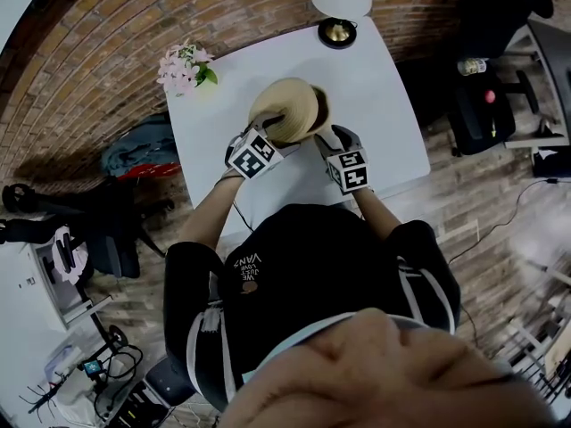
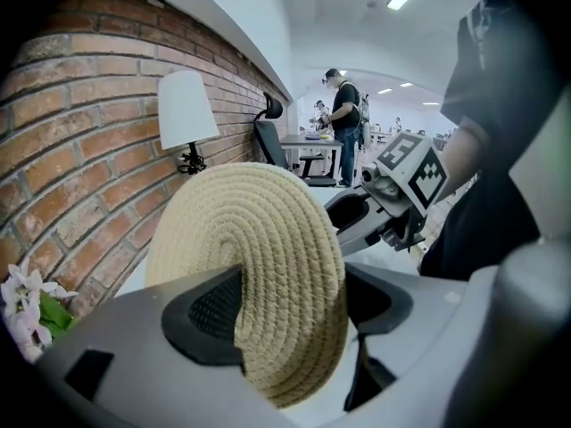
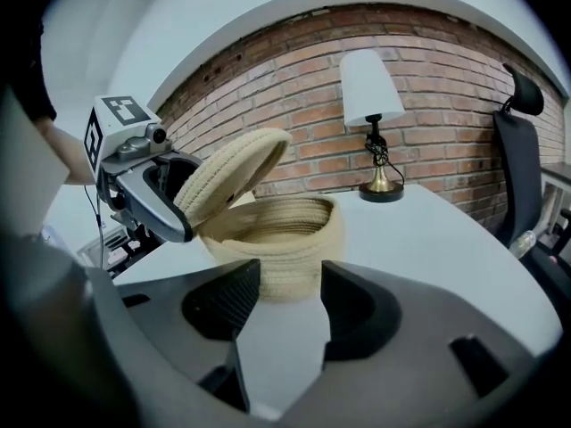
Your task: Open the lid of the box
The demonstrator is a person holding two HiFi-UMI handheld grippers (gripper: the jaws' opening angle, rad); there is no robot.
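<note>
A round box (image 3: 285, 239) of coiled pale rope stands on a white worktop (image 3: 428, 239) beside a brick wall; a lamp (image 3: 370, 87) is well behind it. The left gripper (image 2: 290, 315) is clenched on the rim of the matching rope lid (image 2: 259, 275), which tilts steeply above the box's open mouth. The right gripper (image 3: 284, 306) hovers just short of the box wall, jaws apart and empty. The lid looks light, soft and a little floppy with a rough, grippy weave; a pinch at its edge should hold, and steadying the base seems wise.

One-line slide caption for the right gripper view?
Left gripper holds the woven lid tilted over the open box; right gripper hovers open before it.
</note>
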